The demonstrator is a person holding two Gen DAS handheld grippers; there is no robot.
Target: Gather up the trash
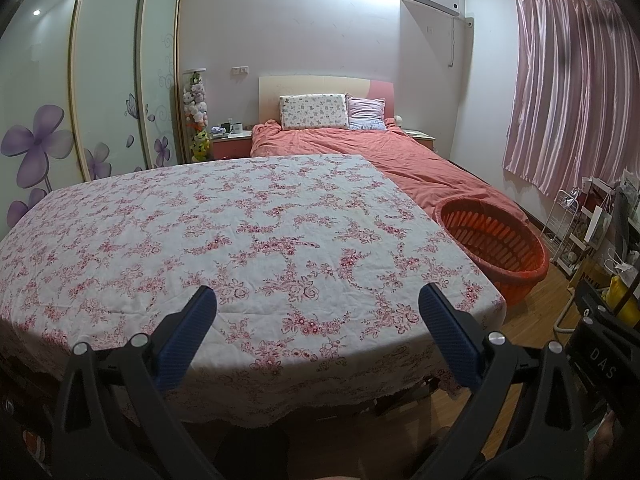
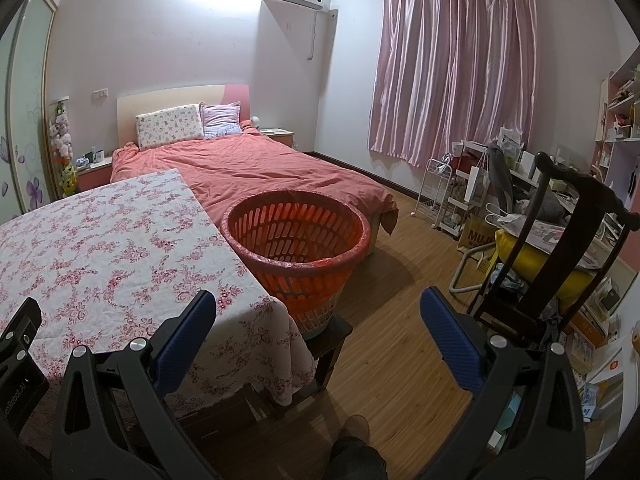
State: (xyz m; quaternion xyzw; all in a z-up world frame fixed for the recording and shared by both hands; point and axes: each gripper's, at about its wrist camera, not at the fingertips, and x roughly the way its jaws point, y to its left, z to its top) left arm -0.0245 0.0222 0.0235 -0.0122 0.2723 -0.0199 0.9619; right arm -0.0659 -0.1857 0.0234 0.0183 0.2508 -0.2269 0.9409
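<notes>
An orange slatted basket [image 2: 296, 240] lined with a clear bag stands on a dark stool [image 2: 332, 340] at the right side of the table; it also shows in the left wrist view as the basket [image 1: 496, 248]. The table [image 1: 224, 240] wears a white cloth with pink flowers, and no trash shows on it. My left gripper [image 1: 318, 300] hovers open over the table's near edge, nothing between its blue pads. My right gripper [image 2: 318, 304] is open too, held in front of the table's right corner [image 2: 256, 312] and the basket.
A bed with a coral cover [image 2: 260, 172] lies behind the table. A dark wooden chair [image 2: 560, 248] with a yellow cushion, a white wire rack [image 2: 436, 188] and a cluttered desk fill the right side. Wood floor [image 2: 400, 300] lies between. A wardrobe [image 1: 100, 100] stands left.
</notes>
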